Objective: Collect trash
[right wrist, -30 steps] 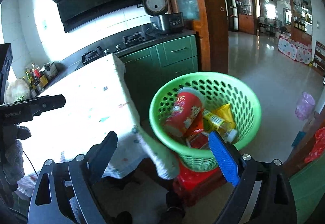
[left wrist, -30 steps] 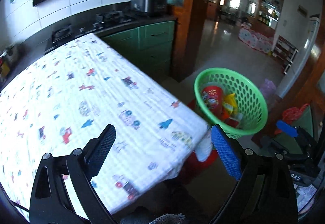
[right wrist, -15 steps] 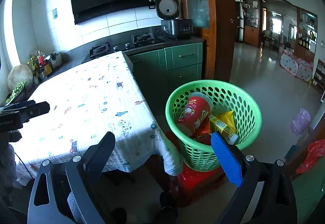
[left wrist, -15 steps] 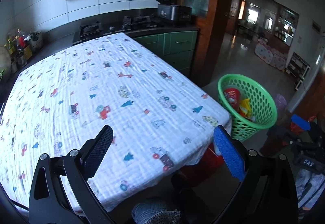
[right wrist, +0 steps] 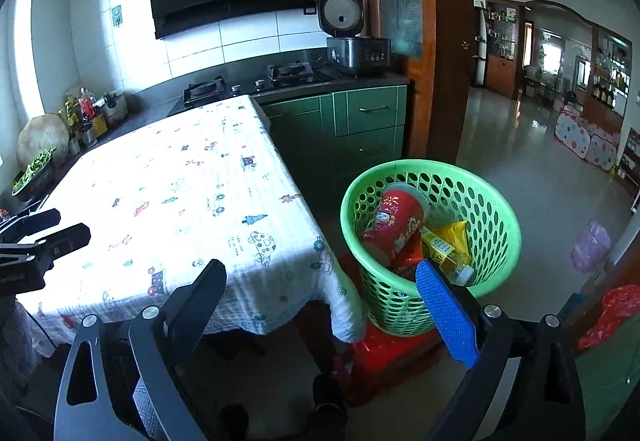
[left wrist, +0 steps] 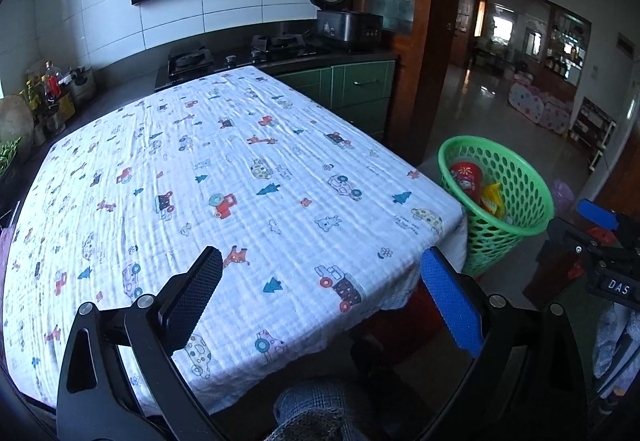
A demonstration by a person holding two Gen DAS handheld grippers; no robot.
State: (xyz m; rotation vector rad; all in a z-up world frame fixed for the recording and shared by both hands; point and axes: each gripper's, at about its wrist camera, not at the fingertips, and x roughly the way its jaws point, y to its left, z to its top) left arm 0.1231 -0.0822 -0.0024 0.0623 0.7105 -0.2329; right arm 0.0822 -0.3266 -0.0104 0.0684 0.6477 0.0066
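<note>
Green plastic makes the perforated waste basket (right wrist: 432, 233), which stands on a low red stool (right wrist: 396, 357) just beside the table corner, at about 3 o'clock of the table in the right wrist view. Inside the basket lies the collected trash: a red paper cup (right wrist: 394, 227) with cartoon print leans tilted against the wall at 9 o'clock, a yellow packet (right wrist: 446, 245) lies at the centre, and the cap end of a small clear bottle (right wrist: 460, 273) shows at 5 o'clock. The table is covered with a white cloth (left wrist: 224, 193) printed with small cars, trees and animals, and its surface carries no loose item that I can see. The left gripper (left wrist: 320, 273) hovers above the near edge of the cloth, jaws wide apart and holding nothing; in its view the basket (left wrist: 504, 201) is at 3 o'clock past the table corner. The right gripper (right wrist: 320, 281) hangs off the table's near corner, also with jaws spread and empty, and its blue pad (right wrist: 446, 315) overlaps the front rim of the basket in the picture. Behind the table, at 12 o'clock, there are a gas stove (right wrist: 248, 83), a rice cooker (right wrist: 356, 49) with open lid and green cabinets (right wrist: 360, 129).
</note>
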